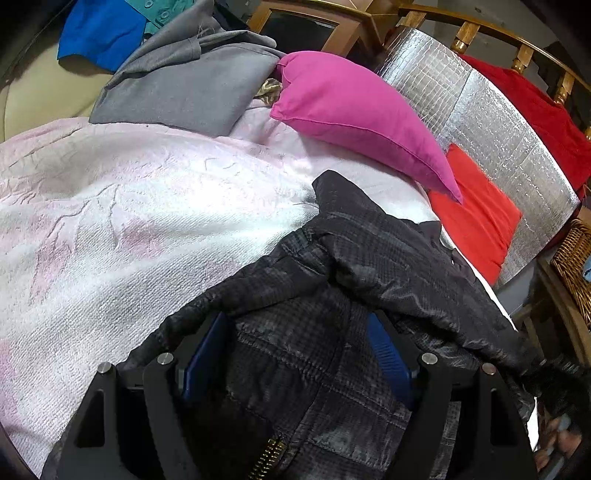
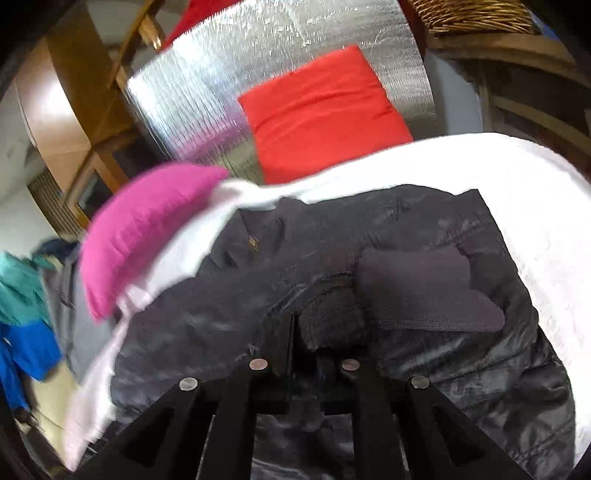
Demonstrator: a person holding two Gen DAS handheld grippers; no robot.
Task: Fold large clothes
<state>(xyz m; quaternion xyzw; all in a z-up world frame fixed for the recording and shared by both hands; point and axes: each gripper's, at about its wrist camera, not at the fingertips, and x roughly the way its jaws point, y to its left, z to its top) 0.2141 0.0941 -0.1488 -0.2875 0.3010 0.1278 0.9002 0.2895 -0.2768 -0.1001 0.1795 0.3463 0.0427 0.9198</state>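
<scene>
A black quilted jacket (image 1: pixel 332 277) lies crumpled on a pale pink-white blanket (image 1: pixel 129 221); its brass zipper (image 1: pixel 269 458) shows near the bottom of the left wrist view. My left gripper (image 1: pixel 297 350) stands open low over the jacket, its blue pads (image 1: pixel 388 354) wide apart with a loose bulk of fabric between them. In the right wrist view the jacket (image 2: pixel 221 314) fills the middle. My right gripper (image 2: pixel 317 347) is shut on a dark knitted cuff (image 2: pixel 332 317) of the jacket, which bunches just beyond the fingertips. The pads themselves are hidden by cloth.
A magenta pillow (image 1: pixel 351 110) and a red cushion (image 1: pixel 476 218) lean on a silver foil mat (image 1: pixel 498 122) behind the jacket. Grey clothing (image 1: pixel 184 85) and a blue garment (image 1: pixel 99 33) lie at the far left. A wicker basket (image 1: pixel 576 258) and a wooden railing (image 1: pixel 517 48) stand at the right.
</scene>
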